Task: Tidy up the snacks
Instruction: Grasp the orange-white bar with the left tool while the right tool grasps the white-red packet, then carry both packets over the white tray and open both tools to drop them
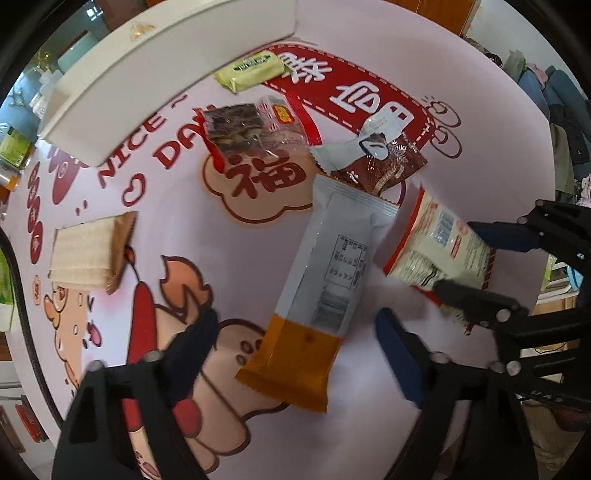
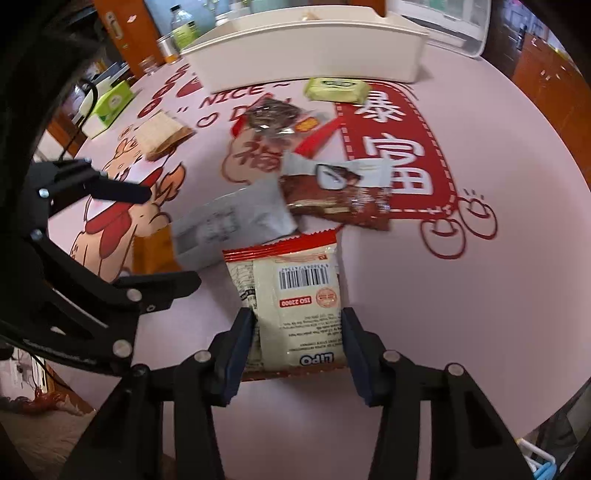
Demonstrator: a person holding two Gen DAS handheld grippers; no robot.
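Note:
My right gripper [image 2: 297,343] has its jaws around a cream LIPO packet with red ends [image 2: 295,295], both pads at its sides; the packet also shows in the left wrist view [image 1: 439,247]. My left gripper [image 1: 295,332] is open, its fingers either side of the orange end of a long grey-and-orange packet [image 1: 325,280] lying on the table; that packet also shows in the right wrist view [image 2: 232,225]. A brown chocolate packet [image 2: 336,195], a clear dark snack packet [image 2: 273,118], a green packet [image 2: 336,89] and a wafer pack [image 2: 162,134] lie around. A white bin [image 2: 306,55] stands behind.
The table [image 2: 498,295] has a pink cloth with red cartoon prints. A green tissue box [image 2: 110,103] and bottles [image 2: 183,29] stand at its far left edge. In the left wrist view the bin [image 1: 147,77] is at the upper left.

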